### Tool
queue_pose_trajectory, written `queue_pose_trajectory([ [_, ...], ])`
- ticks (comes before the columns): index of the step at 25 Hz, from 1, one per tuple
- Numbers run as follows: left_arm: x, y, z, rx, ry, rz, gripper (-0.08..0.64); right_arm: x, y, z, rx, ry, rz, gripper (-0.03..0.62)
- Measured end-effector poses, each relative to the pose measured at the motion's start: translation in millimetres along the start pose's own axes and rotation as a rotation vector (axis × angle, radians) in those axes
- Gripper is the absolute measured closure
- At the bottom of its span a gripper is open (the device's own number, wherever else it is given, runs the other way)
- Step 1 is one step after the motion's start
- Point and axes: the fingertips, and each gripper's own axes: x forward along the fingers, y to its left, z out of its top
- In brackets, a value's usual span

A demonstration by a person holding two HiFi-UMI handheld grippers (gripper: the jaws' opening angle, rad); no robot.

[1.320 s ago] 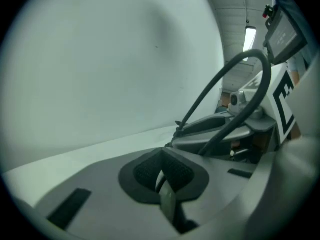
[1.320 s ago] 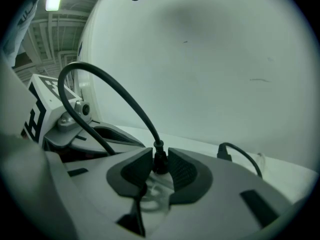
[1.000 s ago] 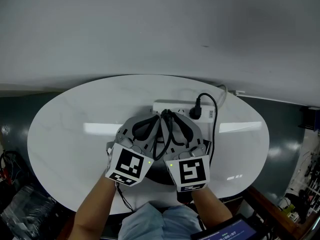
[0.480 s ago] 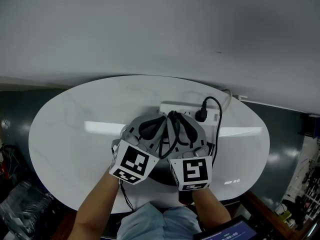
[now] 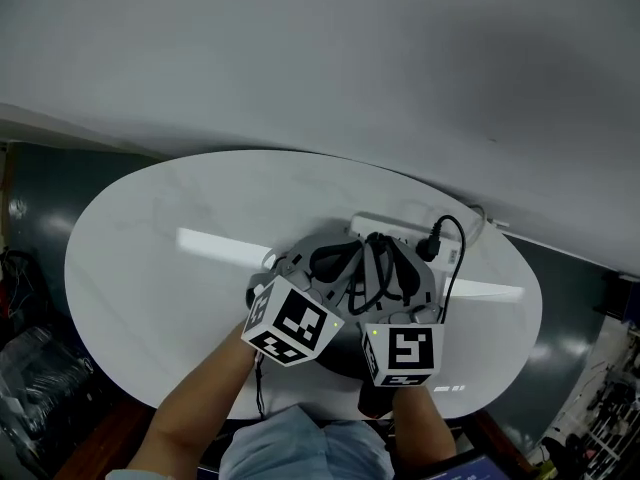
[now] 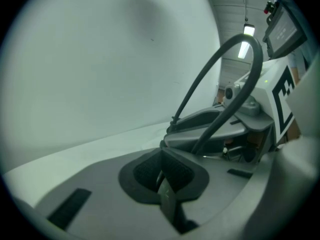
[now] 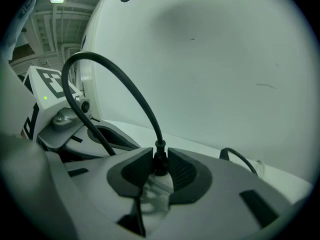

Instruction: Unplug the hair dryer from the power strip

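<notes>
With my right claw (image 7: 160, 166) closing on the cord (image 7: 135, 91) and left claw (image 6: 161, 176) shut empty, tugging could drag the power strip (image 5: 380, 225).

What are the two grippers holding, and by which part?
A black cable, pinched at its thick collar between the right gripper's pads. The left gripper holds nothing.

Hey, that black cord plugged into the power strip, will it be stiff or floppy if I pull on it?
Probably springy, not limp: the cord keeps a smooth arc from its plug without kinks. It looks thin, so likely light. Pulling it may drag the power strip, since nothing visibly pins it.
</notes>
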Motion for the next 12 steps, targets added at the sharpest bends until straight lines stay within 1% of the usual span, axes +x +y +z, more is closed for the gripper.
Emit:
queue_pose_trajectory([
  [5,3.0,0.9,-1.0,-0.007,-0.001,0.003,0.561,3.9,-1.8,-2.7,0.005,0.006,0.033,0.502],
  [9,3.7,0.8,-1.2,-0.008,-0.001,0.001,0.561,3.9,-1.5,-2.1,-0.017,0.011,0.032,0.506],
  [12,5.3,0.1,-1.6,-0.011,-0.001,-0.003,0.561,3.0,-3.1,-3.2,0.007,0.009,0.042,0.515],
])
